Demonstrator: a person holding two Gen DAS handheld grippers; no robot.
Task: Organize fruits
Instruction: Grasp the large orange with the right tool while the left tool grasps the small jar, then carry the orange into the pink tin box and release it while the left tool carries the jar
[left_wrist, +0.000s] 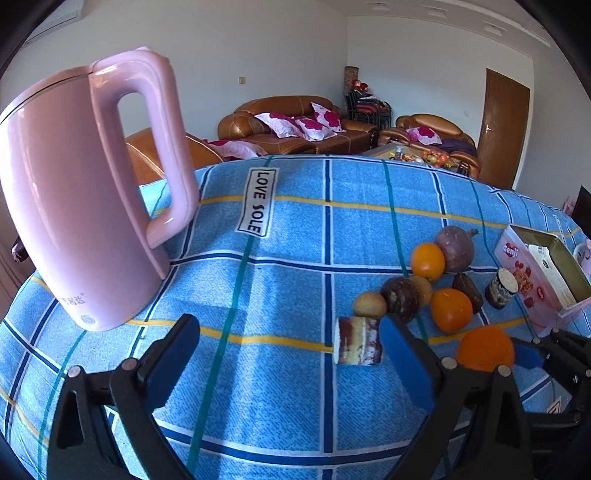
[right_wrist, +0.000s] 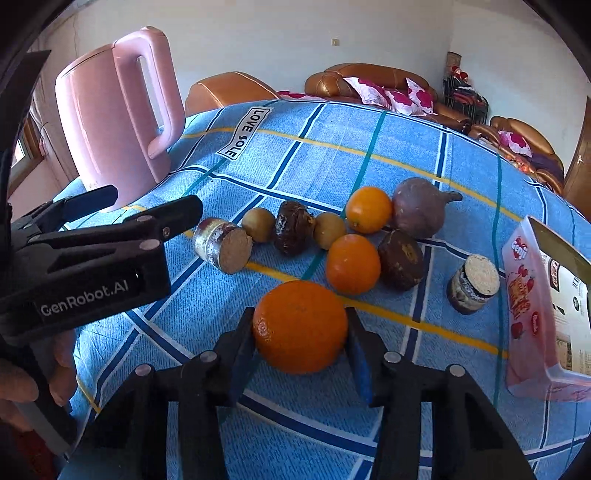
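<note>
right claw (right_wrist: 300, 349): pinching the big orange (right_wrist: 300, 326) from both sides, blue pads touching its left and right flanks; orange sitting low over the desk cloth (right_wrist: 369, 147), cannot tell if it is touching the cloth
left claw (left_wrist: 290, 354): fingers spread wide, holding nothing, hovering over the cloth just left of the fruit group; in the right wrist view its black body is showing at left, marked GenRobot.AI
big orange, left wrist view (left_wrist: 485, 349): showing at lower right, between the right claw's pads
fruit group: lying on the blue checked cloth ahead of the right claw, close together
medium orange (right_wrist: 352, 264): just beyond the big orange, beside a dark brown fruit (right_wrist: 400, 260)
small orange (right_wrist: 368, 209): farther back, touching the purple round fruit with stem (right_wrist: 419, 212)
two tan small fruits (right_wrist: 258, 224) (right_wrist: 330, 229): flanking a dark wrinkled fruit (right_wrist: 293, 227)
cake-roll piece (right_wrist: 221, 243): lying on its side, left end of the group, near the left claw's tip
dark jar with cork top (right_wrist: 472, 284): tilted, right of the group, near the box
pink box (right_wrist: 546, 306): open, standing at the right edge of the desk
pink kettle (left_wrist: 85, 192): standing upright at far left on the cloth, well apart from the fruit
LOVE SOLE label (left_wrist: 257, 201): lying flat on the cloth beside the kettle handle
background: brown sofas (left_wrist: 295, 125) with floral cushions, brown door (left_wrist: 502, 129)
</note>
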